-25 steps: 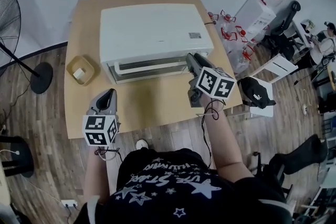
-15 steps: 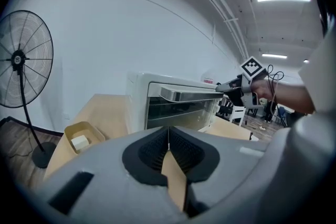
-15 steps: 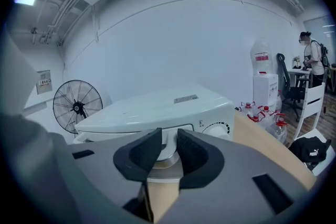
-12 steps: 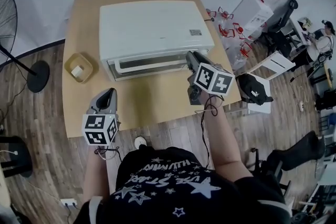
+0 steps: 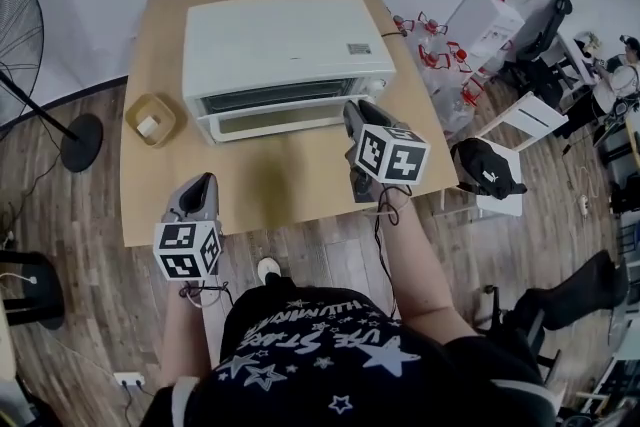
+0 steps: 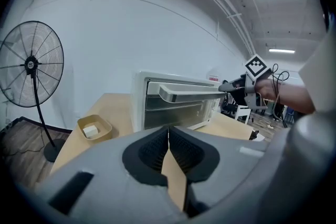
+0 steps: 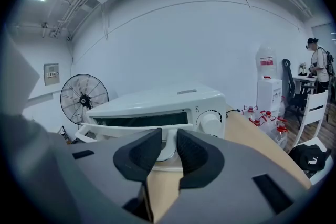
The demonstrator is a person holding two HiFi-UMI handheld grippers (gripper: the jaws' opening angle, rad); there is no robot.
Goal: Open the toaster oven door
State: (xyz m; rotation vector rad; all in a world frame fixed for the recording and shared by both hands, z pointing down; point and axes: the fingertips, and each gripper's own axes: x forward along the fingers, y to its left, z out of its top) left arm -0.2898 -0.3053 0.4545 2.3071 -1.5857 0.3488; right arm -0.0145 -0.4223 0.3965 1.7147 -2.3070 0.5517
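Clamping the right end of the door handle (image 7: 105, 131), the right gripper (image 5: 352, 112) has just been closing its jaws onto it. The bar runs left–right across the toaster oven (image 5: 285, 40), whose door tips outward, toward the person. The left gripper (image 5: 205, 183) hangs well apart over the table (image 5: 140, 205) edge, clenched and empty. Nothing seems to block the swing.

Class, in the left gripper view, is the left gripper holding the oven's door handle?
No: the left gripper is shut on nothing, well short of the door handle.
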